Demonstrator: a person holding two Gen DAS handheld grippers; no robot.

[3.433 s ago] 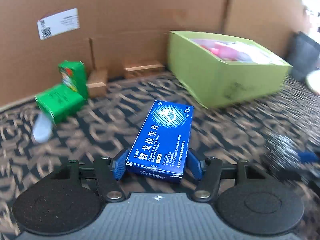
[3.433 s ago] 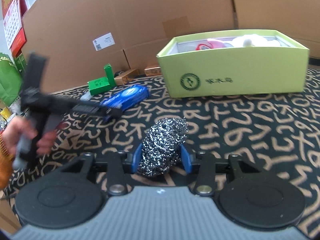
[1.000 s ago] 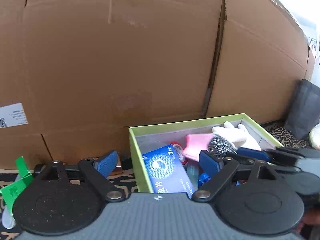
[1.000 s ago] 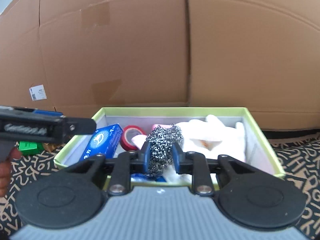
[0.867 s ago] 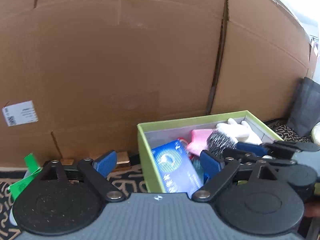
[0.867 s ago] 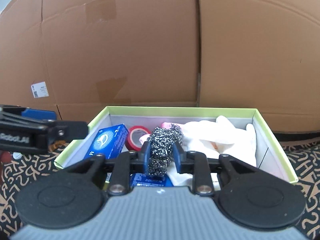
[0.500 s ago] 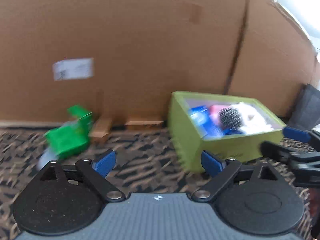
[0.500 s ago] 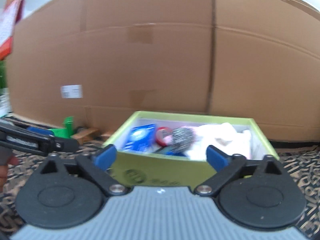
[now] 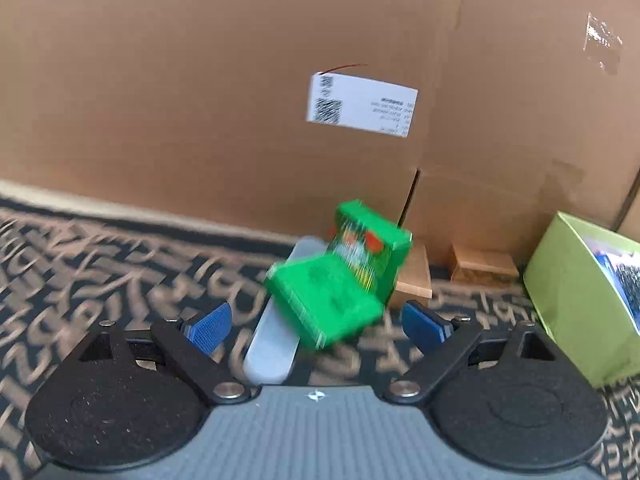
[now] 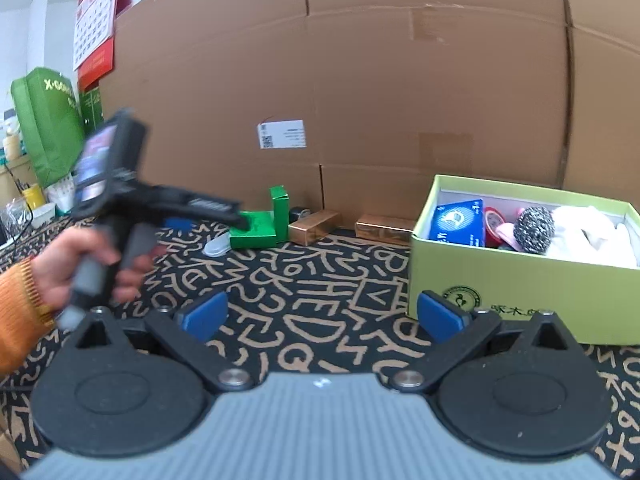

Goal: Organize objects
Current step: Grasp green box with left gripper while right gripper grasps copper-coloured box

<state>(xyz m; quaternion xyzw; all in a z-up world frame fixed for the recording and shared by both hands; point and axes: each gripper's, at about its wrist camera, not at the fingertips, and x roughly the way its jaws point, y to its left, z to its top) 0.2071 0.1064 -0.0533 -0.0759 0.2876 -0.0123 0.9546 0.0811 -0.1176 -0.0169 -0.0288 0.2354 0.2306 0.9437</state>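
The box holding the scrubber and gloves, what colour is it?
The box is lime green outside with a pale lining, clearest in the right wrist view.

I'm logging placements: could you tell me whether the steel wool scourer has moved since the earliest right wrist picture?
Yes. The scourer now lies inside the green box, beside the blue carton; earlier it sat on the patterned cloth in front of that box.

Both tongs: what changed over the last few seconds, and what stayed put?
The left tongs let go of the blue box, the right tongs the steel scourer; both now lie in the lime box. Both tongs, open and empty, have pulled back; the left swung toward the green carton and the clear case. Those two, the gold boxes and the lime box stayed put.
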